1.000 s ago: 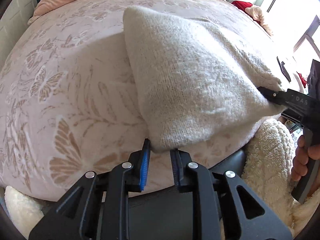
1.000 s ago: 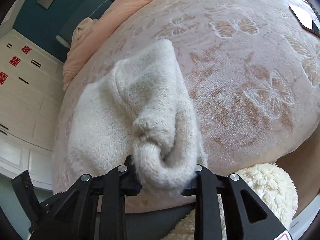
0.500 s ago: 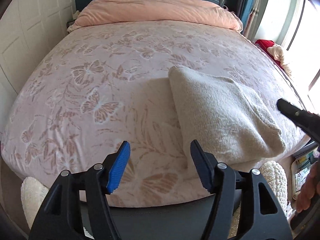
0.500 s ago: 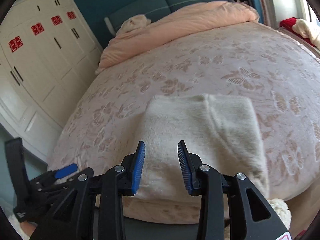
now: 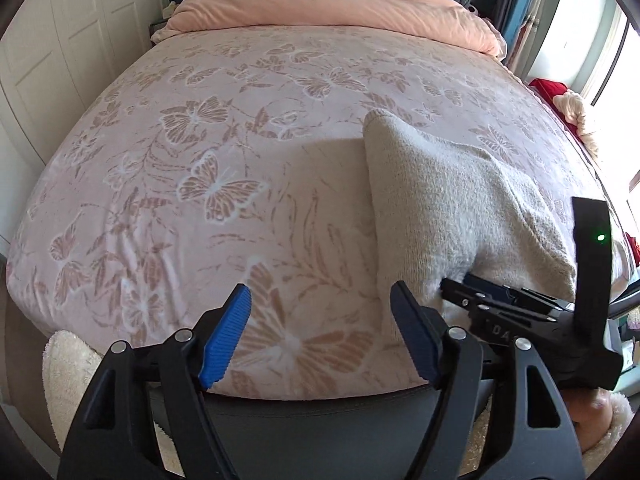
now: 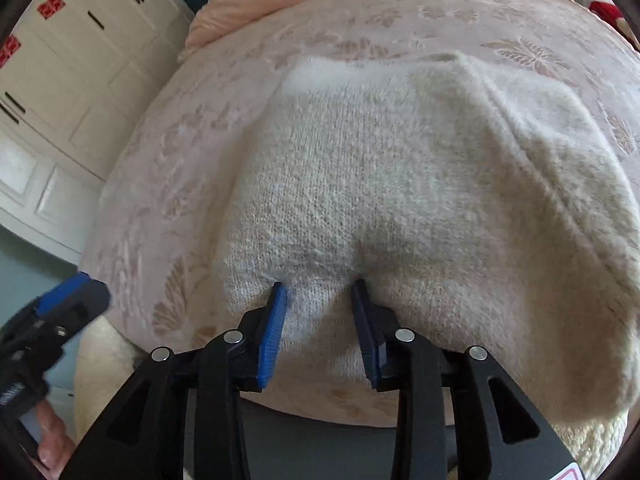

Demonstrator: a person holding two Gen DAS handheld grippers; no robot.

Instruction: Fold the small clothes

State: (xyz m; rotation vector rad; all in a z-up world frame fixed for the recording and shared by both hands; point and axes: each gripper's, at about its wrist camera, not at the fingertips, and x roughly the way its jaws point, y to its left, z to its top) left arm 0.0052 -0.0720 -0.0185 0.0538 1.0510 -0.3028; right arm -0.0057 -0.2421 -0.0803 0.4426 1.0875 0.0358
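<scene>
A cream knitted garment (image 5: 452,208) lies folded on the pink butterfly bedspread (image 5: 224,184), near the bed's front right edge. My left gripper (image 5: 320,300) is open and empty, left of the garment and above the bedspread. My right gripper (image 6: 318,292) is open, its fingertips (image 6: 280,292) pressed into the garment's (image 6: 400,184) near edge with a bit of knit between the jaws. It also shows in the left wrist view (image 5: 472,292) at the garment's front edge.
A peach duvet (image 5: 332,4) lies bunched at the head of the bed. White wardrobe doors (image 6: 60,64) stand on the left. A fluffy cream rug (image 5: 64,368) lies on the floor below the bed's front edge. Red and cream items (image 5: 568,100) sit by the window.
A second ago both grippers held the garment's front corners. They let go, opened and drew back. Now the right gripper has moved in again onto the garment's near edge.
</scene>
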